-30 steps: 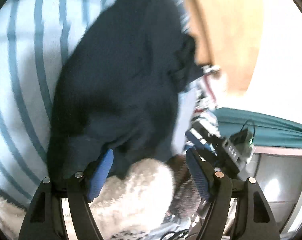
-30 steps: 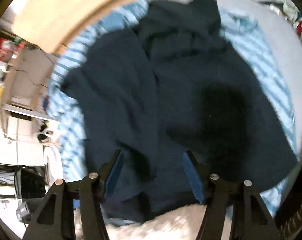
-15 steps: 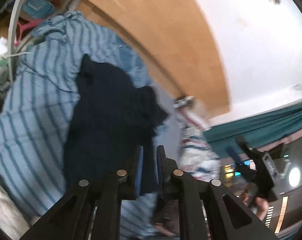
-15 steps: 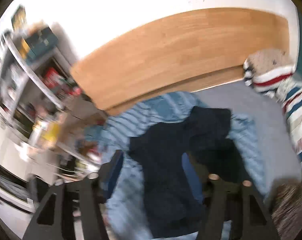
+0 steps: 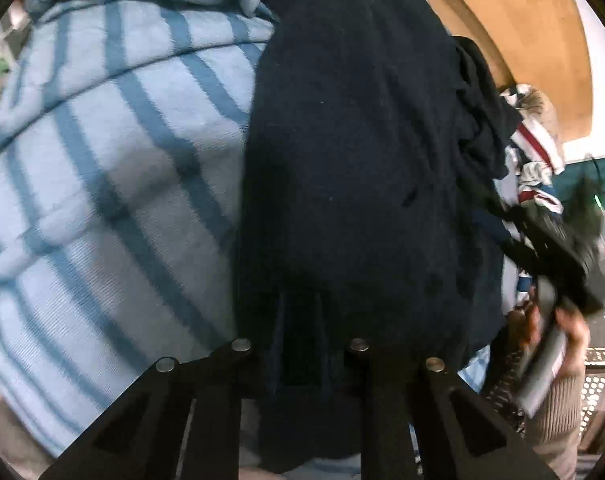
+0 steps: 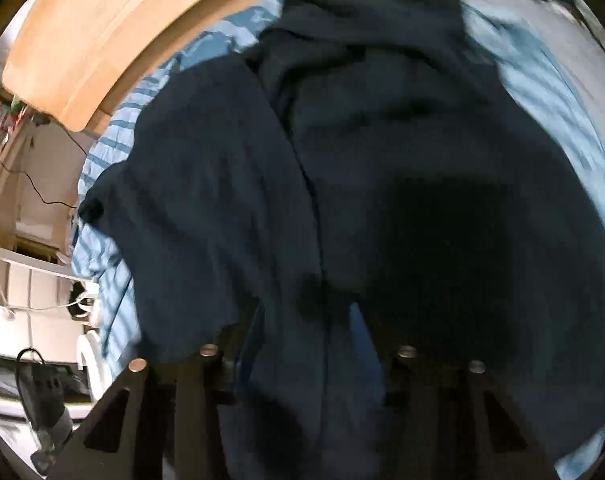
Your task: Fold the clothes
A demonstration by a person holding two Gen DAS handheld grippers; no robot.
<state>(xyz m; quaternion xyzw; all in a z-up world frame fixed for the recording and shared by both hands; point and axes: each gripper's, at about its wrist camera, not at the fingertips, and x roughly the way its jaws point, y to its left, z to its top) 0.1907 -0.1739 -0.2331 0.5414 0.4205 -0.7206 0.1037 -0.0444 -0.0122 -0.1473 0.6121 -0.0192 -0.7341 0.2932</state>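
Note:
A dark navy garment (image 5: 362,160) lies spread on a blue striped blanket (image 5: 122,160). In the left wrist view my left gripper (image 5: 301,320) points steeply down at the garment's near edge. Its jaws are closing, with only a narrow gap left, and a fold of the navy cloth is pinched between them and bulges toward the camera. In the right wrist view the garment (image 6: 382,160) fills most of the frame. My right gripper (image 6: 308,328) stands over its near hem; the jaws are closing but still wide, with cloth lying between them and one blue pad (image 6: 360,332) showing.
A wooden headboard (image 6: 102,40) curves behind the bed. A red, white and blue striped cloth (image 5: 534,152) sits at the far right. A person's hand (image 5: 570,332) holds the other gripper there. Shelves and cables (image 6: 30,200) stand left of the bed.
Both grippers swung up to look across the bed, then dropped back onto the navy garment. The left jaws went from wide apart to nearly together. The white fluffy cloth is gone from view.

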